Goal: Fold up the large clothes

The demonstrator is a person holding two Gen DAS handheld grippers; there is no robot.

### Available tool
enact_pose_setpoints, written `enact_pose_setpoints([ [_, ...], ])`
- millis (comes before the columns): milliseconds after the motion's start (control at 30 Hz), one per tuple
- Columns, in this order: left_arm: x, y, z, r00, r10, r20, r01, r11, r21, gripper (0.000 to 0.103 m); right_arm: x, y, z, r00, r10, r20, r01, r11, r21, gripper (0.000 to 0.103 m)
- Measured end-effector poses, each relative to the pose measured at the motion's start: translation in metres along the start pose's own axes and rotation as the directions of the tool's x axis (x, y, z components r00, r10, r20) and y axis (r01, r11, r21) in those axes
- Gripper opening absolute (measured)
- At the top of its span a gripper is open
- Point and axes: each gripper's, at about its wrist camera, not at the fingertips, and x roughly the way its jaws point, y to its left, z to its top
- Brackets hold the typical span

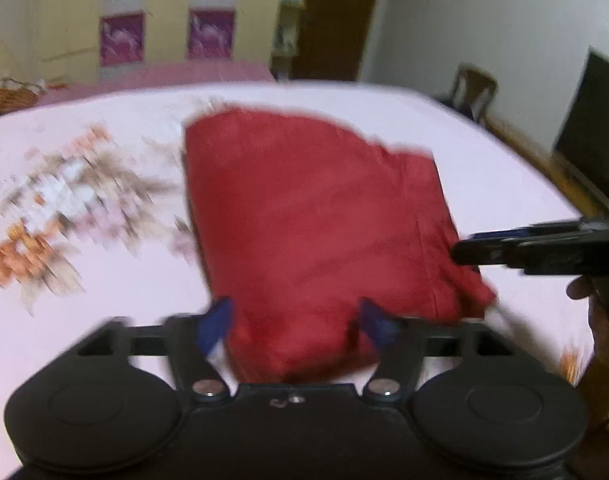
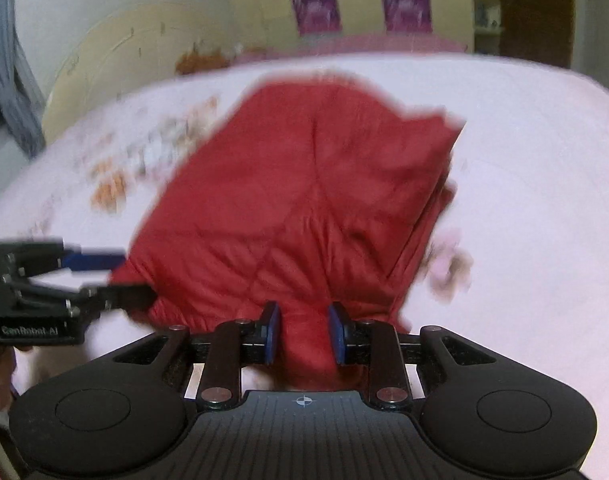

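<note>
A red quilted garment (image 1: 312, 216), already folded into a thick bundle, lies on the pink floral bedsheet (image 1: 64, 200) toward the near edge of the bed, right of the flower print. The left gripper (image 1: 296, 326) stands wide, its blue pads clear of the cloth that bulges between them. The right gripper (image 2: 304, 334) sits narrower, its pads apart with a ridge of red fabric between them; they look just free of it, though blur makes this uncertain. In my judgement, if either pad still snags the puffy cloth as the hands pull back, the top layer could drag and the fold spring open. The bundle's long axis runs from the near edge toward the far side of the bed, leaning right, its narrow end nearest the grippers
</note>
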Motion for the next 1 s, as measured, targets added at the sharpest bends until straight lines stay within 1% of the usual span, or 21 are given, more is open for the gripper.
enact_pose_setpoints([
  [33, -0.004, 0.006, 0.006, 0.999, 0.015, 0.047, -0.014, 1.0, -0.021, 0.098, -0.008, -0.005, 0.008, 0.999, -0.002, 0.051, 0.0, 1.0, 0.022, 0.064],
  [67, -0.003, 0.01, 0.011, 0.997, 0.016, 0.069, -0.013, 0.999, -0.033, 0.097, -0.014, -0.011, 0.015, 0.994, -0.011, 0.104, 0.007, 0.999, 0.041, 0.08],
  [100, 0.001, 0.015, 0.018, 0.997, 0.014, 0.073, -0.011, 0.999, -0.045, 0.097, -0.014, -0.018, 0.024, 0.991, -0.019, 0.129, 0.012, 0.998, 0.059, 0.08],
  [167, 0.012, 0.021, 0.03, 0.997, 0.023, 0.074, -0.018, 0.998, -0.067, 0.096, -0.006, -0.034, 0.039, 0.99, -0.025, 0.136, 0.009, 0.993, 0.118, 0.079],
  [233, 0.027, 0.027, 0.04, 0.998, -0.007, 0.066, 0.013, 0.995, -0.098, 0.092, 0.006, -0.05, 0.05, 0.988, -0.026, 0.152, -0.002, 0.984, 0.18, 0.067],
  [267, 0.034, 0.029, 0.043, 0.998, -0.021, 0.053, 0.027, 0.993, -0.114, 0.09, 0.014, -0.057, 0.055, 0.989, -0.028, 0.142, -0.002, 0.979, 0.205, 0.052],
  [300, 0.043, 0.032, 0.045, 0.999, -0.036, 0.039, 0.041, 0.99, -0.138, 0.088, 0.022, -0.064, 0.059, 0.99, -0.029, 0.135, -0.003, 0.973, 0.231, 0.044],
  [333, 0.05, 0.035, 0.046, 0.999, -0.044, 0.028, 0.048, 0.987, -0.155, 0.087, 0.029, -0.069, 0.063, 0.991, -0.023, 0.132, -0.01, 0.97, 0.244, 0.042],
  [400, 0.068, 0.041, 0.046, 0.999, -0.051, -0.013, 0.047, 0.981, -0.188, 0.084, 0.043, -0.078, 0.066, 0.994, -0.017, 0.112, -0.011, 0.969, 0.245, 0.03],
  [467, 0.081, 0.045, 0.042, 0.997, -0.06, -0.048, 0.049, 0.977, -0.208, 0.087, 0.056, -0.083, 0.067, 0.995, -0.027, 0.094, 0.004, 0.972, 0.235, 0.026],
  [500, 0.084, 0.046, 0.04, 0.996, -0.067, -0.053, 0.054, 0.973, -0.223, 0.087, 0.062, -0.087, 0.067, 0.996, -0.044, 0.073, 0.025, 0.972, 0.235, 0.019],
  [567, 0.086, 0.049, 0.036, 0.995, -0.075, -0.058, 0.059, 0.966, -0.251, 0.09, 0.08, -0.098, 0.061, 0.996, -0.087, 0.006, 0.082, 0.964, 0.253, 0.016],
  [600, 0.085, 0.05, 0.036, 0.995, -0.08, -0.061, 0.061, 0.963, -0.261, 0.09, 0.085, -0.107, 0.055, 0.997, -0.082, -0.012, 0.082, 0.958, 0.275, 0.016],
  [700, 0.074, 0.051, 0.039, 0.996, -0.08, -0.05, 0.064, 0.962, -0.265, 0.09, 0.073, -0.119, 0.05, 0.999, -0.033, -0.006, 0.033, 0.94, 0.341, 0.016],
  [733, 0.07, 0.053, 0.039, 0.996, -0.078, -0.04, 0.065, 0.962, -0.265, 0.096, 0.064, -0.122, 0.048, 1.0, -0.006, 0.009, 0.002, 0.928, 0.371, 0.017],
  [767, 0.069, 0.056, 0.041, 0.996, -0.078, -0.03, 0.067, 0.96, -0.272, 0.1, 0.054, -0.126, 0.045, 0.999, 0.025, 0.024, -0.033, 0.909, 0.414, 0.028],
  [800, 0.067, 0.059, 0.041, 0.996, -0.085, -0.024, 0.074, 0.955, -0.288, 0.1, 0.047, -0.13, 0.041, 0.998, 0.039, 0.04, -0.053, 0.889, 0.455, 0.081],
  [833, 0.069, 0.064, 0.042, 0.995, -0.094, -0.026, 0.081, 0.948, -0.309, 0.1, 0.039, -0.133, 0.036, 0.997, 0.039, 0.068, -0.067, 0.874, 0.482, 0.102],
  [867, 0.071, 0.068, 0.043, 0.994, -0.102, -0.031, 0.086, 0.939, -0.334, 0.1, 0.035, -0.136, 0.032, 0.993, 0.061, 0.104, -0.105, 0.862, 0.496, 0.103],
  [933, 0.079, 0.077, 0.047, 0.99, -0.134, -0.041, 0.108, 0.918, -0.382, 0.1, 0.038, -0.142, 0.028, 0.991, 0.106, 0.079, -0.132, 0.835, 0.535, 0.103],
  [1000, 0.09, 0.086, 0.049, 0.98, -0.194, -0.044, 0.156, 0.886, -0.437, 0.1, 0.044, -0.145, 0.03, 0.99, 0.13, 0.053, -0.138, 0.826, 0.547, 0.102],
])
